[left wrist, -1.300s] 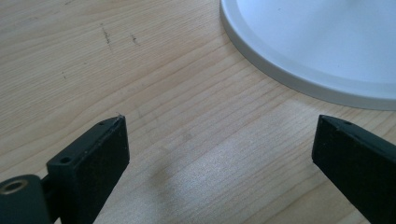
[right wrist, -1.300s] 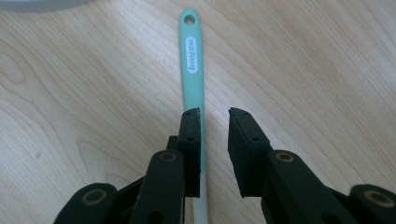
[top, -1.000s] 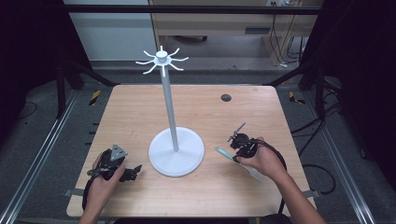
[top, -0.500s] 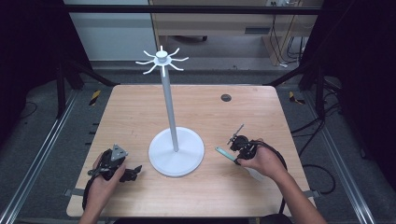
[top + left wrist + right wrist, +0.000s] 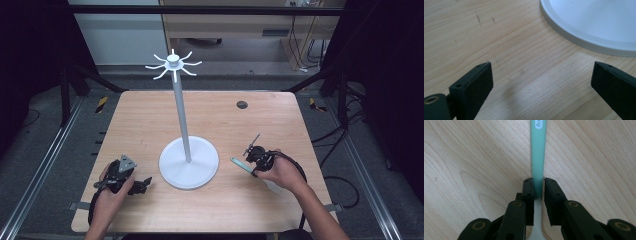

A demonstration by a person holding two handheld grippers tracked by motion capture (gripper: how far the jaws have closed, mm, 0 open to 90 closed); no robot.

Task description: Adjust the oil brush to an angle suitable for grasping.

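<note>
high view: white stand [image 5: 188,162] mid-table [image 5: 150,115], spoked top, nothing hung on it.
right gripper [image 5: 539,186]: fingers clamped on teal handle of a spoon-like utensil [image 5: 538,150] lying flat on table, right of stand base.
left gripper [image 5: 541,82]: fingers wide apart, empty, just beside base rim.
handling: likely light, stiff, slick plastic; thin, may pivot.
grip point: mid-handle, square across flat sides.
</note>
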